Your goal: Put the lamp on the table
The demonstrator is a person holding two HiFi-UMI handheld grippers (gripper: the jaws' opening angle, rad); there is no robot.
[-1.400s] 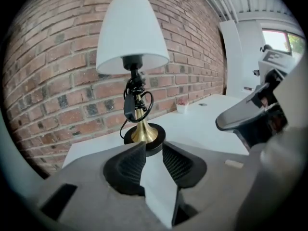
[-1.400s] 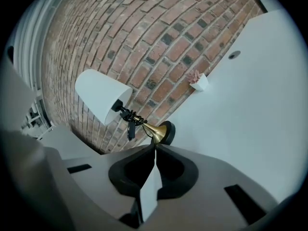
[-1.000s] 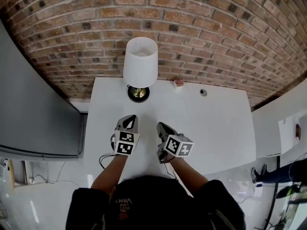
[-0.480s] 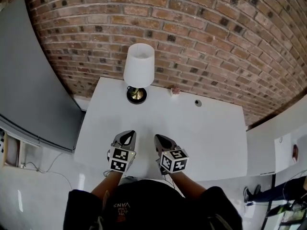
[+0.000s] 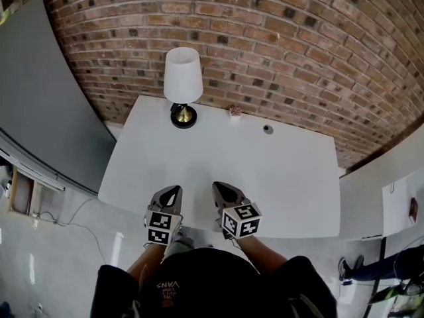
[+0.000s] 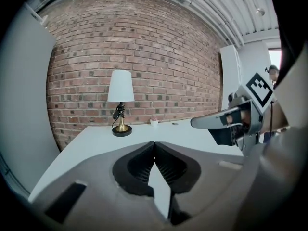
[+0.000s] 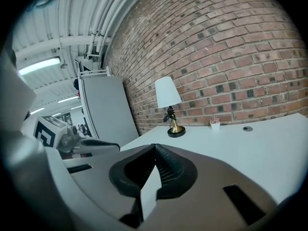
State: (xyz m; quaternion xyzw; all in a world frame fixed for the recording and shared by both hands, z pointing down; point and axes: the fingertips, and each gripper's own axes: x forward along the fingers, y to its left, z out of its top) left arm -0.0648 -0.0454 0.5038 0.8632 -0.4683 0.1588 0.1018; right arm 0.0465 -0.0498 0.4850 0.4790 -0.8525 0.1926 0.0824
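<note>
**A:** Two grippers in shot. How do they stand?

**B:** The left gripper (image 5: 169,192) and the right gripper (image 5: 224,189) sit side by side, a little apart, with their tips over the near edge of the table (image 5: 285,177). The left one is closer to the near left corner. Each gripper's own view shows its jaws pressed together with nothing between them, so both are empty.

**A:** And the lamp?

**B:** The lamp (image 5: 183,85) stands upright on the table near the far left corner, close to the brick wall (image 5: 278,38). It has a white shade, a brass-coloured stem and a round black base that sits flat on the surface. Something small and dark is on the stem, but I cannot tell what it is.

**A:** Is either gripper touching it?

**B:** No, both are well apart from it, with bare white tabletop between them and the lamp.

**A:** Anything else on the surface?

**B:** A small white pot (image 5: 234,111) with something pinkish in it stands at the far edge, just to the right of the lamp. Further right along that edge is a small round grey disc (image 5: 267,129), set in or lying on the top.

**A:** And around the table?

**B:** A tall grey panel (image 5: 46,105) stands off its left edge. The person's arms reach in from the near side.
</note>
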